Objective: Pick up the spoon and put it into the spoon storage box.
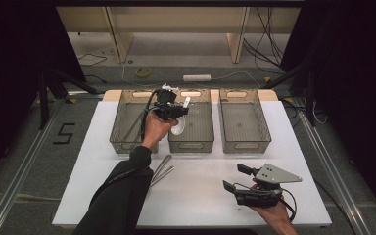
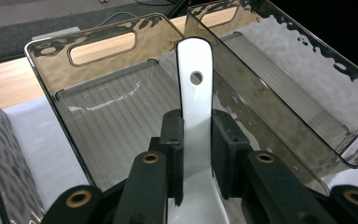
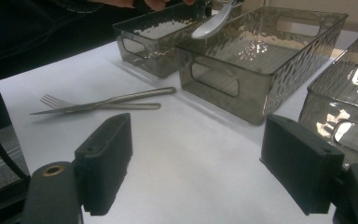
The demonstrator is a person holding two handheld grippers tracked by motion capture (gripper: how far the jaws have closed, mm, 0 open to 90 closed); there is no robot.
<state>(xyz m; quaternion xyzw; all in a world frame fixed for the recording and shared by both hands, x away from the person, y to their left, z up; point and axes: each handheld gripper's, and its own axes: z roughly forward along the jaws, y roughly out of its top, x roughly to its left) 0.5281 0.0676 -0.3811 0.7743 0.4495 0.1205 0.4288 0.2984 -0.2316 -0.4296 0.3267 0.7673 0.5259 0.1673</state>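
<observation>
A person sat at a white table (image 1: pixel 200 191) with a two-jaw gripper in each hand. Three smoky clear plastic bins stood in a row on the table, and the middle bin (image 1: pixel 196 131) serves here as the landmark.

The left gripper (image 1: pixel 176 111) hung above the middle bin's left wall, its jaws pressed together on the handle of a white spoon (image 2: pixel 195 116). In the left gripper view the handle rose straight up between the pads, a small round hole near its tip. In the right gripper view the spoon's bowl hovered over the middle bin's near left corner, not touching it.

The right gripper (image 1: pixel 239 178) was well in front of the middle bin and to its right, low over bare table, jaws spread wide and holding nothing.

A metal fork (image 3: pixel 98 103) and a metal knife (image 3: pixel 107 100) lay crossed on the table just in front of the middle bin's left side.
</observation>
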